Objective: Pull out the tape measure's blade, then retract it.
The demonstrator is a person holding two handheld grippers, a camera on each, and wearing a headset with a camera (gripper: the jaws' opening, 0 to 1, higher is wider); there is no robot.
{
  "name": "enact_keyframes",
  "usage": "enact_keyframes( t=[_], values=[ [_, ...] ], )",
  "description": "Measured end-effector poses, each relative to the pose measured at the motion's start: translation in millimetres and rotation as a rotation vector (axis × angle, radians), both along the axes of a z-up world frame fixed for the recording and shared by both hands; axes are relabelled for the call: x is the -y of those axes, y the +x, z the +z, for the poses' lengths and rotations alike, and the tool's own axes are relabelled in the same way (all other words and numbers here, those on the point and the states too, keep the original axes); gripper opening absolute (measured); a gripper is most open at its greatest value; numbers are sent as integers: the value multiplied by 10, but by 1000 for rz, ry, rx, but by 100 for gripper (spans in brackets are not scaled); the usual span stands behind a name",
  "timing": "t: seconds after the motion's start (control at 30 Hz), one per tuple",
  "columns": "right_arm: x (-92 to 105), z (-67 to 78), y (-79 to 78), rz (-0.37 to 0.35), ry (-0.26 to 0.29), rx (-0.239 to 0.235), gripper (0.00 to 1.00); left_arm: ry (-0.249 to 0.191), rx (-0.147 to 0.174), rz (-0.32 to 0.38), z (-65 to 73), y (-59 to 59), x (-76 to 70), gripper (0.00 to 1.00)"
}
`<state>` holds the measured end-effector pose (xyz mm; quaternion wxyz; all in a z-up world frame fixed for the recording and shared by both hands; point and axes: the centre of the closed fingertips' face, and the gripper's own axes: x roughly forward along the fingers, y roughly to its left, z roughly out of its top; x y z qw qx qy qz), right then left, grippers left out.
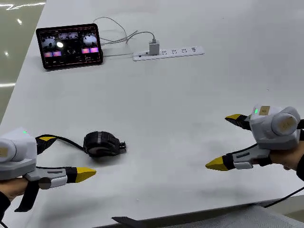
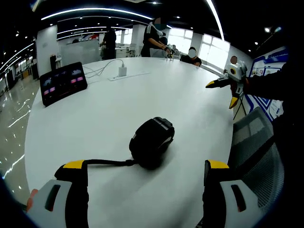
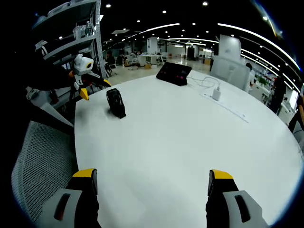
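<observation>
A black tape measure (image 1: 102, 144) lies on the white table (image 1: 180, 95), its black strap trailing left toward my left gripper (image 1: 66, 156). That gripper stands open just left of it, jaws wide, nothing between them. In the left gripper view the tape measure (image 2: 152, 141) sits a short way ahead, between the yellow fingertips (image 2: 74, 165), with the strap reaching the left jaw. My right gripper (image 1: 224, 140) is open at the table's right front, well away from the tape measure (image 3: 116, 102), which appears far off to the left in its view. No blade is out.
A tablet (image 1: 70, 46) with a lit screen stands at the back left. A white power strip (image 1: 168, 52) with a charger and cables lies beside it. A grey mesh chair back (image 1: 228, 219) is at the front edge. People stand in the room beyond.
</observation>
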<state>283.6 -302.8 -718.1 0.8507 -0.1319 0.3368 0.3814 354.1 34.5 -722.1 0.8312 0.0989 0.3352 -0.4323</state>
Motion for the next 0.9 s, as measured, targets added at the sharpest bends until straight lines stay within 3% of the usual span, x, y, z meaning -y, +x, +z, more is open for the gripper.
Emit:
enact_keyframes(
  t=[0.07, 0.13, 0.47, 0.9],
  values=[
    [78, -13, -31, -8, -10, -3, 97, 6, -5, 0, -7, -9, -25, 99],
    [154, -12, -54, -14, -13, -1, 99, -2, 58, -28, 52, 8, -17, 99],
    [565, -36, -139, -66, -39, -2, 99, 40, 6, 2, -17, -24, -178, 99],
    [927, 3, -242, -97, -68, -10, 99, 27, -21, 9, 23, -72, -262, 99]
  ],
)
